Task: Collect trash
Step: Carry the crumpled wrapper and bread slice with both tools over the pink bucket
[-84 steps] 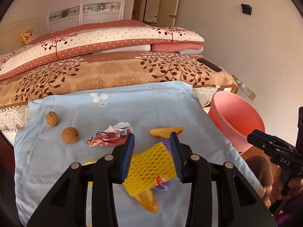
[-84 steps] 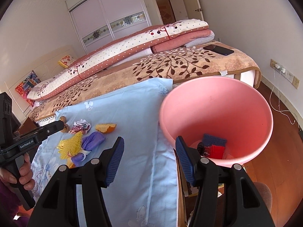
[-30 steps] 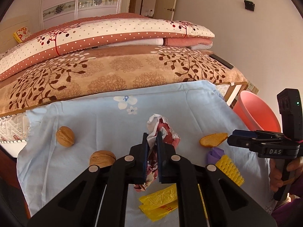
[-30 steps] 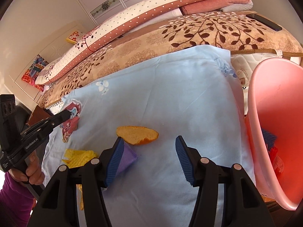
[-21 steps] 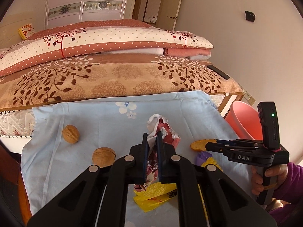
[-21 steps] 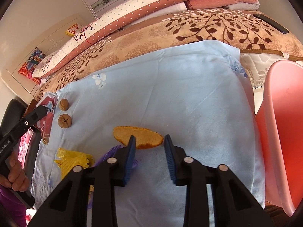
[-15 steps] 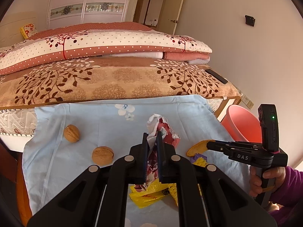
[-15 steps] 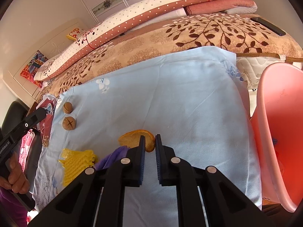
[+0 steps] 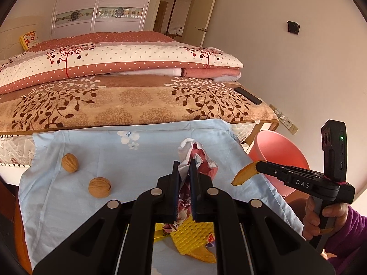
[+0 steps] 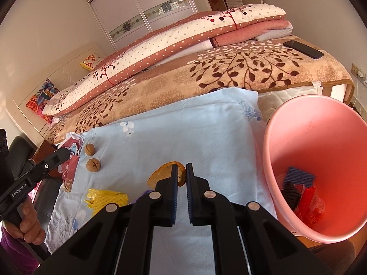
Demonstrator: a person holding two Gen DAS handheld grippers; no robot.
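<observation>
My left gripper (image 9: 184, 160) is shut on a crumpled red and white wrapper (image 9: 201, 160) and holds it above the light blue cloth (image 9: 142, 153). My right gripper (image 10: 181, 168) is shut on an orange peel (image 10: 160, 174), lifted off the cloth; the peel also shows in the left wrist view (image 9: 244, 173). The pink bucket (image 10: 321, 137) stands to the right of the cloth with several trash pieces inside. A yellow foam net (image 9: 190, 236) lies on the cloth below my left gripper.
Two walnuts (image 9: 99, 184) (image 9: 70, 159) lie at the cloth's left. A bed with folded quilts (image 9: 119, 64) stands behind the cloth. A black phone (image 10: 302, 49) lies on the brown blanket. Wall sockets (image 9: 287, 123) are on the right.
My right gripper closed on the orange peel and lifted it off the cloth. My left gripper keeps holding the wrapper and has risen slightly.
</observation>
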